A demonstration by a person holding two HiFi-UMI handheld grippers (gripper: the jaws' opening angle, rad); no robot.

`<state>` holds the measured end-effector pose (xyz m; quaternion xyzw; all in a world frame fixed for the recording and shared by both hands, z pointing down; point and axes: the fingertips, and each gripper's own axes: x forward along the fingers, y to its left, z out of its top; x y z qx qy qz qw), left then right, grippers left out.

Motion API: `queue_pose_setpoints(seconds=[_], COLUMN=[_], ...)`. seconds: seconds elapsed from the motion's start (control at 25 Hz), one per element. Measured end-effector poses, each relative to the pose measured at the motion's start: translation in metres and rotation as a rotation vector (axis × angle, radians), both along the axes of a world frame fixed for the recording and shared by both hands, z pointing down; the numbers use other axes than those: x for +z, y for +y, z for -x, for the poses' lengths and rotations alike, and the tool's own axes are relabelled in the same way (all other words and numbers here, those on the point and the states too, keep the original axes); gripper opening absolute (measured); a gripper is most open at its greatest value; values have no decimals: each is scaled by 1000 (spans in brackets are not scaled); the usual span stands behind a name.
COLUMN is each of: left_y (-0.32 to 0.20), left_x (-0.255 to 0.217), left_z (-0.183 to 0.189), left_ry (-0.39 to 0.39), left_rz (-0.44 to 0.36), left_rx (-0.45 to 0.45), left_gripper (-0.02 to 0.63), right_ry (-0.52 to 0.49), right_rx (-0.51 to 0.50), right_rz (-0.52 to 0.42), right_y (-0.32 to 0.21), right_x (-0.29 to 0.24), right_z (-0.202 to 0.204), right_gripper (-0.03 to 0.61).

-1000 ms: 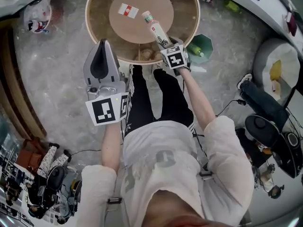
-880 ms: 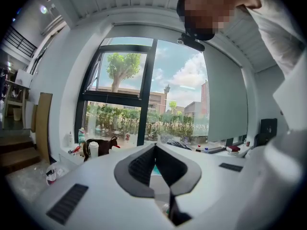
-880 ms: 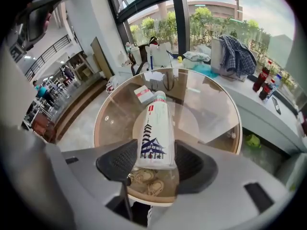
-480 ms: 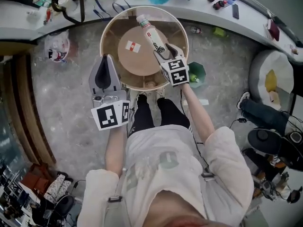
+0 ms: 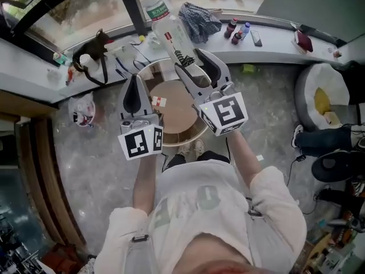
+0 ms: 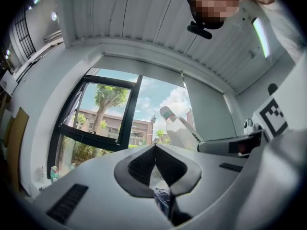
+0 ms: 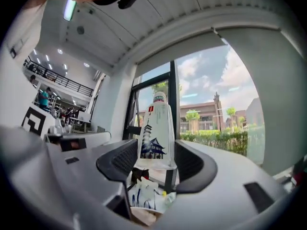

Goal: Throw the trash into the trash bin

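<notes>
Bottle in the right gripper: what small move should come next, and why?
Probably lower it: the right gripper grips the plastic bottle by its base, high above the round table, and no trash bin shows here.

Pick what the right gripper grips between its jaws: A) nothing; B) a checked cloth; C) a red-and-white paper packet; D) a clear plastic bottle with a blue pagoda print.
D: the right gripper is clamped on the clear plastic bottle, its pads against both sides.

White T-shirt [image 5: 199,204]; grey left gripper [image 5: 135,81], right gripper [image 5: 189,61]; black-white marker cubes [image 5: 141,143].
</notes>
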<state>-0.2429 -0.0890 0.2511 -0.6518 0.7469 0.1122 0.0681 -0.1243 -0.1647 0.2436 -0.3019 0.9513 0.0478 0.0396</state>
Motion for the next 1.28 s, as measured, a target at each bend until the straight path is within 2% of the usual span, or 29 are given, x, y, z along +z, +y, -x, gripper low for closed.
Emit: queue_pose_setpoints(seconds=[0.16, 0.4, 0.72, 1.04, 1.12, 1.28], left_y=[-11, -14, -22, -39, -49, -72], left_x=[-36, -62, -53, -39, -38, -43], left_z=[-18, -27, -31, -29, -49, -119], left_ry=[-14, -17, -8, 2, 3, -6], left_rz=[-68, -124, -108, -94, -86, -75], left_rx=[68, 121, 179, 250, 283, 378], left_gripper=[11, 11, 11, 11, 11, 11], right_ry=[-74, -110, -117, -83, -81, -71], right_rx=[26, 67, 101, 186, 223, 330], right_rz=[-89, -147, -142, -148, -142, -143], right_y=[14, 30, 33, 21, 17, 4], right_x=[-54, -78, -80, -66, -64, -63], right_z=[-16, -27, -27, -28, -49, -123], right_gripper=[247, 246, 246, 247, 246, 245])
